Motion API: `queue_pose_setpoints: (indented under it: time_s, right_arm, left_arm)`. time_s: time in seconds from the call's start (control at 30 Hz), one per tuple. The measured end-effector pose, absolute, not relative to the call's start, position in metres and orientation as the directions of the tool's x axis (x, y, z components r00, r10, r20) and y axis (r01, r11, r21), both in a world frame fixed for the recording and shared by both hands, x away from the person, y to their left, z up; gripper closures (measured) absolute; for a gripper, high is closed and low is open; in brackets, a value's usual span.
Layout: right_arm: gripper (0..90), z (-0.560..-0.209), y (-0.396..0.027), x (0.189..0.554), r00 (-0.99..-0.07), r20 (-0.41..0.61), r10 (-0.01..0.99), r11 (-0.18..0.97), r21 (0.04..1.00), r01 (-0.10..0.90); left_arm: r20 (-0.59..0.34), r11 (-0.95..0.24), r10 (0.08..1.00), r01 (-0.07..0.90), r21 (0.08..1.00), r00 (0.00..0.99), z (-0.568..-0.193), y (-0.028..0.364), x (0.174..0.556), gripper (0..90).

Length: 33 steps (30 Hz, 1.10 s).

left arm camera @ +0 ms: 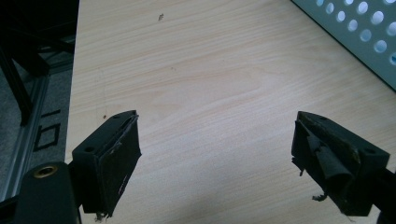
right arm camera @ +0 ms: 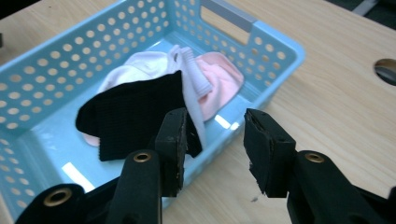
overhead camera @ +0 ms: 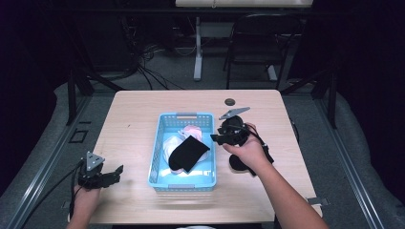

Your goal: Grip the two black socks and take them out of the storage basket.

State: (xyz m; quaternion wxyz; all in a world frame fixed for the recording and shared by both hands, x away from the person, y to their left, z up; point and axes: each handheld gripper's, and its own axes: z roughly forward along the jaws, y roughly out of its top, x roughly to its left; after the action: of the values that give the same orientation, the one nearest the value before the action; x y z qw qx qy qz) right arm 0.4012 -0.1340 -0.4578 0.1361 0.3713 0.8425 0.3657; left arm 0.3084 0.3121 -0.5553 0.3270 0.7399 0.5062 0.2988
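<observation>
Sitting near the middle of the wooden table (overhead camera: 143, 102) is a light blue perforated basket (overhead camera: 157, 143), and lying inside it are a black sock (overhead camera: 187, 152) draped over pale pink and white garments (overhead camera: 191, 131). The right gripper (overhead camera: 216, 138) is hovering just beside the basket's right wall, its jaws standing apart with nothing between them; in the right gripper view those jaws are spreading over the near rim, one lining up with the sock's edge and the other over bare wood, though whether the first is touching the cloth cannot be told. The right hand (overhead camera: 248, 150) is wrapping around the gripper body, and the grey three-cornered plate (overhead camera: 234, 113) is sticking up toward the far edge. A dark round patch (overhead camera: 230, 101) is showing on the tabletop beyond it. The left gripper (overhead camera: 117, 171) is resting low near the table's front left corner, well apart from the basket, its jaws opened wide and empty over bare wood. In the left gripper view a corner of the basket wall (left arm camera: 359, 37) is showing at upper right.
</observation>
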Motion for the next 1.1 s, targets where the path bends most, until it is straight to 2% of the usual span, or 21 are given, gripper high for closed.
queue_pose_setpoints:
  time_s: [0.43, 1.1]
  right_arm:
    - [61.1, -0.461, -0.099, 0.411, -0.730, 0.041, 0.682, 0.502, 0.700, 0.508]
    - [61.3, -0.498, -0.068, 0.442, -0.740, 0.060, 0.670, 0.548, 0.632, 0.548]
  left_arm:
    - [0.107, -0.269, 0.945, 0.553, 0.788, 0.308, -0.555, 0.313, 0.309, 15.5]
    - [0.107, -0.271, 0.945, 0.552, 0.788, 0.310, -0.555, 0.313, 0.309, 15.5]
